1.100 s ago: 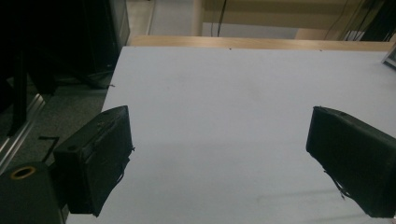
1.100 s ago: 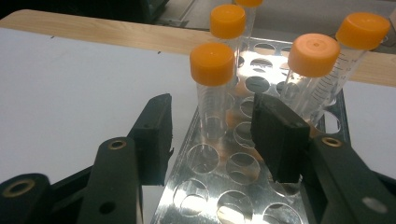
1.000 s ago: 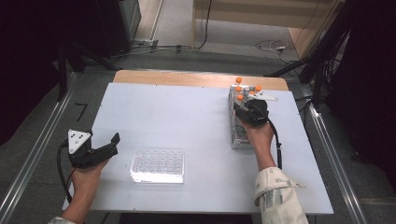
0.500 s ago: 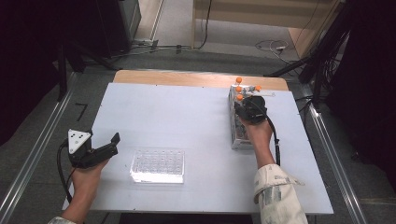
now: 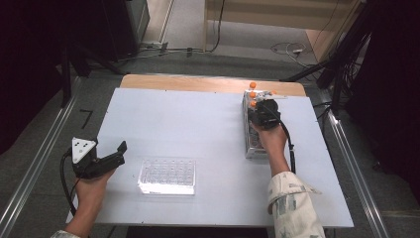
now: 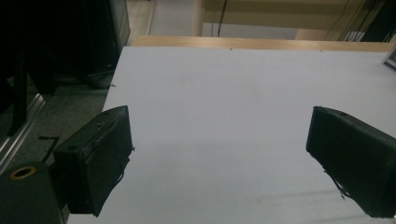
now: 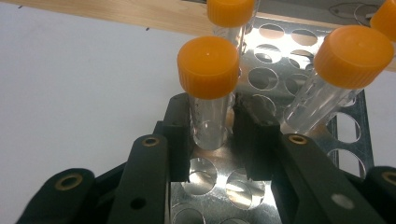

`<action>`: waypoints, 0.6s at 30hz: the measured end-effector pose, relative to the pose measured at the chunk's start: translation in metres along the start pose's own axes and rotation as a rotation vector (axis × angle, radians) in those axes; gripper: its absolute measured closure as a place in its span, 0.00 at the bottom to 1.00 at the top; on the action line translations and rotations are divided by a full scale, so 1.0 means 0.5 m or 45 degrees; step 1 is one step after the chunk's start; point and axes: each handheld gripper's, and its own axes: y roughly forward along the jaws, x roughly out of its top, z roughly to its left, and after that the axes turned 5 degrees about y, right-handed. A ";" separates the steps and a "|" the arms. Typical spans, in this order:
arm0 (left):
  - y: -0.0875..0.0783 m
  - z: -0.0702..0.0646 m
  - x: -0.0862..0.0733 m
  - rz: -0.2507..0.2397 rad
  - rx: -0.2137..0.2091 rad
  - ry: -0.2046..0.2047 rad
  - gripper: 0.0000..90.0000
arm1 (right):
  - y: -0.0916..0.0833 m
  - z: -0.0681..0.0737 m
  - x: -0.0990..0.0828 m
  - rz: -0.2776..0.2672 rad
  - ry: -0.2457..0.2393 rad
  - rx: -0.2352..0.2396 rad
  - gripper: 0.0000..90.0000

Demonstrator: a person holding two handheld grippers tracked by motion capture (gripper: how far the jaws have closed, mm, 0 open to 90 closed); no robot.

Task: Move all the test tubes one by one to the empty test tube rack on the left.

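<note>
A clear tube with an orange cap (image 7: 208, 65) stands upright in a metal rack (image 7: 280, 74) full of round holes. My right gripper (image 7: 212, 112) has been closing around this tube just below its cap, and both pads now lie against its sides. In the high view the right gripper (image 5: 263, 113) sits over the far end of the rack (image 5: 252, 144) at the table's right. My left gripper (image 5: 113, 154) hovers at the near left, jaws wide apart. Nothing but bare white table shows between the left gripper's (image 6: 222, 112) jaws.
A clear well plate (image 5: 167, 176) lies near the front, just right of my left gripper. Two more orange-capped tubes (image 7: 348, 65) (image 7: 231, 11) stand in the rack close behind and beside the gripped one. A wooden strip (image 5: 198, 83) edges the white table (image 5: 173, 119) at the back.
The right hand has barely shifted over the rack's far end. The left hand and the well plate have stayed put.
</note>
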 end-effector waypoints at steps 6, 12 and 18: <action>0.000 0.000 0.000 0.000 -0.001 0.001 0.08 | 0.004 0.000 0.002 0.011 0.000 -0.002 0.74; 0.000 0.000 0.000 -0.001 0.000 -0.001 0.08 | 0.004 0.000 0.003 0.014 0.000 -0.002 0.79; -0.001 0.001 0.000 0.001 0.002 -0.001 0.08 | 0.003 0.000 0.002 0.005 0.004 0.000 0.79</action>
